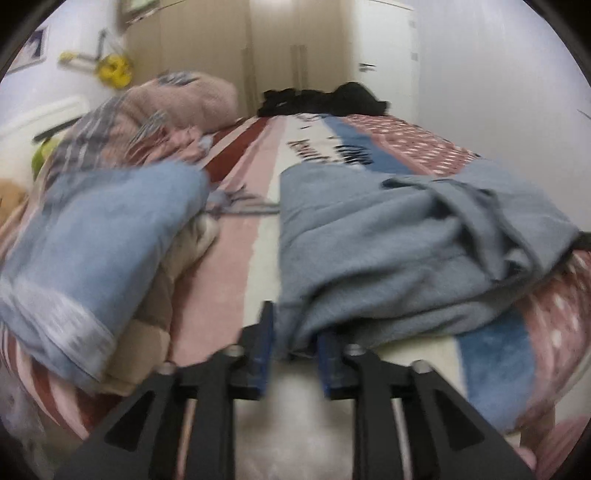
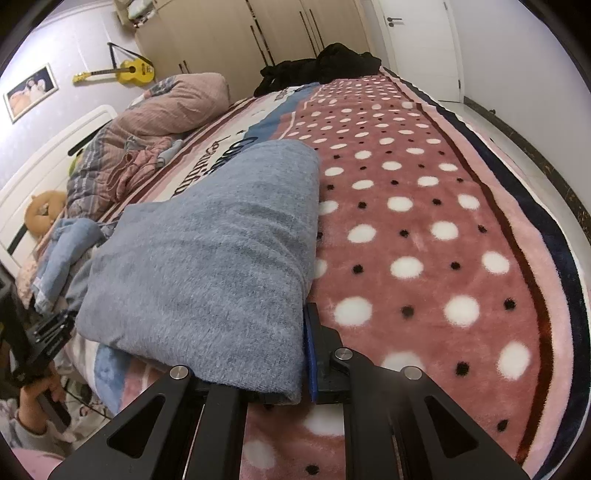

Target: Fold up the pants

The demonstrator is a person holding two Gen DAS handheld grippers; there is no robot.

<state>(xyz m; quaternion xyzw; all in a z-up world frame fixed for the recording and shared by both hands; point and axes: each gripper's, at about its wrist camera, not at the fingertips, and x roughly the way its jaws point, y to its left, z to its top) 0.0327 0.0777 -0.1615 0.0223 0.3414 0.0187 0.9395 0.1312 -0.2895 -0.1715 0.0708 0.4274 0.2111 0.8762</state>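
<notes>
Pants clamped in right jaws, seemingly left's too.

A home bedroom: blanketed bed, wardrobe (yellow guitar wall-hung).

The right tool pinches the near edge of the folded grey pants. One finger seems hidden under the cloth. The pants lie ahead of it on the spotted bed blanket. The left tool is far off to its left.
</notes>
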